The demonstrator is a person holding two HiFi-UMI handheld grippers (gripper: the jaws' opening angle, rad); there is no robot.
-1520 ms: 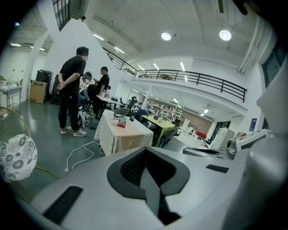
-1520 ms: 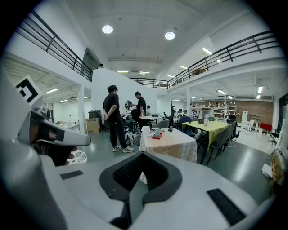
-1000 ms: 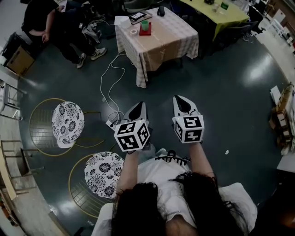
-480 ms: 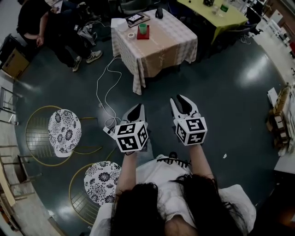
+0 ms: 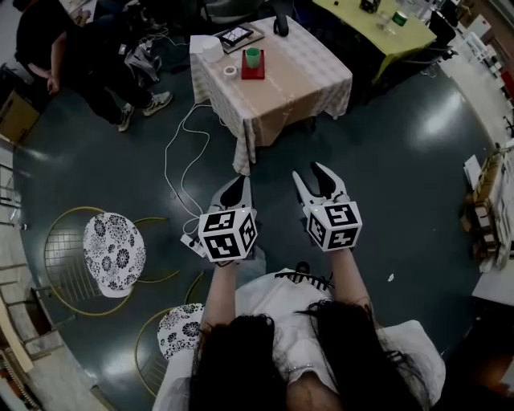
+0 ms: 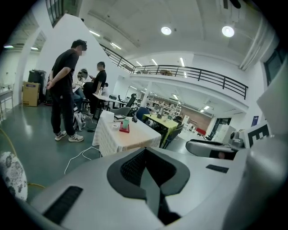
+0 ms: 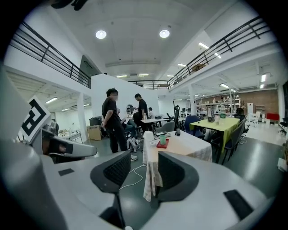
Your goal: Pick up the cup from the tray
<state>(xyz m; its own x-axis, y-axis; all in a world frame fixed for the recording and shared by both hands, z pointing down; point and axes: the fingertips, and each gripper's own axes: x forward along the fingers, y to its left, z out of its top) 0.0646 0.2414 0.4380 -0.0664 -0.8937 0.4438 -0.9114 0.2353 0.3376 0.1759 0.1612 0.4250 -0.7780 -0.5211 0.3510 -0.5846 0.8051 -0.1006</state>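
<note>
Green and upright, the cup (image 5: 253, 57) stands on a small red tray (image 5: 253, 74) near the far left corner of a tabletop (image 5: 301, 68) covered with a pale checked cloth that hangs down its sides. Nothing touches the cup. Just beside the tray lies a white roll of tape (image 5: 230, 71), and behind it sit a dark tablet (image 5: 238, 34) and a small black object (image 5: 280, 24) that I cannot identify.

The person with the grippers stands well back from that tabletop, with open dark floor between. Both grippers are held out in front of the chest at about the same height, pointing towards the cloth-covered tabletop. The left gripper (image 5: 238, 183) has its jaws pressed together with nothing between them. The right gripper (image 5: 308, 171) has its jaws parted and opening, and nothing is caught in the gap; through it only the distant tabletop and floor show.

A white cable (image 5: 178, 152) trails across the floor from the tabletop's left side towards the person's feet. Two gold wire stools with floral cushions (image 5: 114, 249) stand to the person's left. At the far left a person in dark clothes (image 5: 60, 48) stands by a cardboard box (image 5: 14, 112), and a yellow-green table (image 5: 377, 24) sits behind the checked one.
</note>
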